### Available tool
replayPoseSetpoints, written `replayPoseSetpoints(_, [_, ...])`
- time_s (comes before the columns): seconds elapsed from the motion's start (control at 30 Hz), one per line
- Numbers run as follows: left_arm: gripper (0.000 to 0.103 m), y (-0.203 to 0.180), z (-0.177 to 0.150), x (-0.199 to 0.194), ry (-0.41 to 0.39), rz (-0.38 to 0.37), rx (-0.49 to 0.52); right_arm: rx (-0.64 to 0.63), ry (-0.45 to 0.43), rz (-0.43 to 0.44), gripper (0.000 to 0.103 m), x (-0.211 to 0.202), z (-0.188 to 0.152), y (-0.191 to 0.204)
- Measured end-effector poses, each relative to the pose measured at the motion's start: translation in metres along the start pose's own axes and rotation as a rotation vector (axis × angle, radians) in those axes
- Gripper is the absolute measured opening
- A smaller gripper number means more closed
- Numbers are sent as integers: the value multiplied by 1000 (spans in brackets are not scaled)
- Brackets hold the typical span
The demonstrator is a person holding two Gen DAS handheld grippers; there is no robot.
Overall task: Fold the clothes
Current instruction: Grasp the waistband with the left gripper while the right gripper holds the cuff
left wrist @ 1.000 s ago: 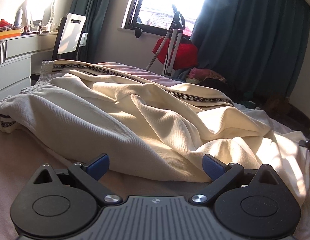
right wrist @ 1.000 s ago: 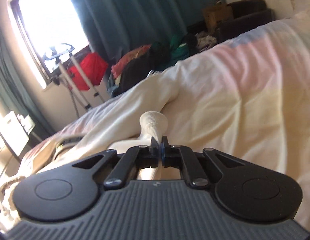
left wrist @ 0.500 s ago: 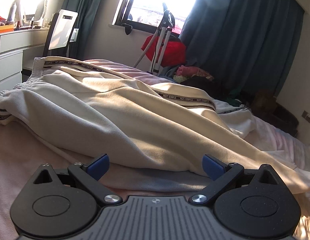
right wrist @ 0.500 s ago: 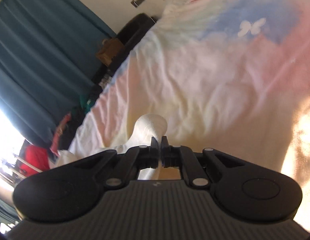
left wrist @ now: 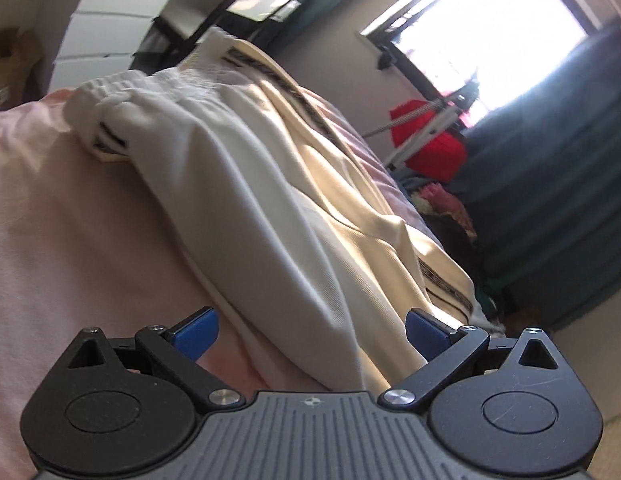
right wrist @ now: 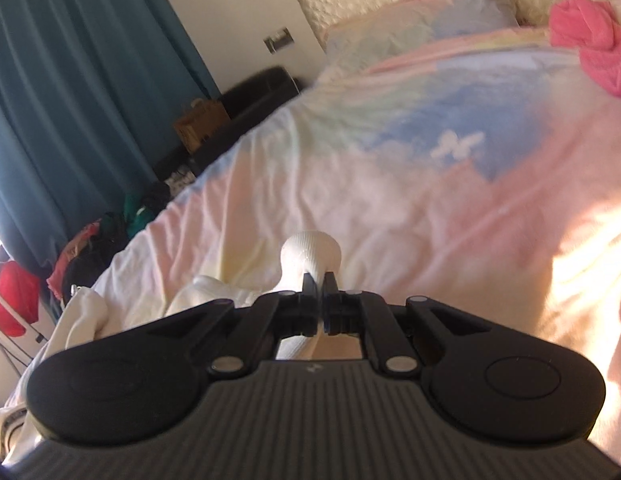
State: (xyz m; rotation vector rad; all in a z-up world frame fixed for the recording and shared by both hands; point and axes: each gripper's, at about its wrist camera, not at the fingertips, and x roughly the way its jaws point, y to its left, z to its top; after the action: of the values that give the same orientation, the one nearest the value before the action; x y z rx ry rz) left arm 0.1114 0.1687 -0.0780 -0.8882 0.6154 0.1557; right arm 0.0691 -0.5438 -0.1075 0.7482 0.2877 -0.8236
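Note:
Cream trousers (left wrist: pixel 294 208) with a dark lettered side stripe lie stretched across the pink bed cover (left wrist: pixel 70 248) in the left wrist view, waistband at the far upper left. My left gripper (left wrist: pixel 310 330) is open, its blue-padded fingers either side of the near trouser fabric, not gripping it. In the right wrist view my right gripper (right wrist: pixel 320 286) is shut on a bunched cream cuff (right wrist: pixel 310 254) of the trousers, held above the pastel duvet (right wrist: pixel 430 200). More cream fabric (right wrist: pixel 86 320) trails to the lower left.
A pink garment (right wrist: pixel 590 52) lies by the pillows (right wrist: pixel 422 20) at the headboard. Teal curtains (left wrist: pixel 558 168), a bright window, a red bag (left wrist: pixel 426 148) and a clothes pile stand beyond the bed. White drawers (left wrist: pixel 110 20) and a chair are at the upper left.
The left wrist view has tilted and swung toward the waistband end; the trousers now lie stretched out. The right gripper, still holding the cuff, has swung toward the pillows.

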Motion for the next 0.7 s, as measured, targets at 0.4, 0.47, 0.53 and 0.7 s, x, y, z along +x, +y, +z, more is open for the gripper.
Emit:
replayPoseSetpoints(0.4, [70,62,81,33,-9,-36,-296,221,166,-3,6,13,-13,-38])
replayPoseSetpoints(0.47, [41,68,88,33,-7,-46,-305,233,167,-1,6,13,-13,-39])
replayPoseSetpoints(0.53, [17,67,92,23,-15,-78,-243,242,159,0,6,13,-13,-39])
replayPoseSetpoints(0.7, [14,56,96,-39,-163,-187,-167,263,140,3,6,10,-11,-39])
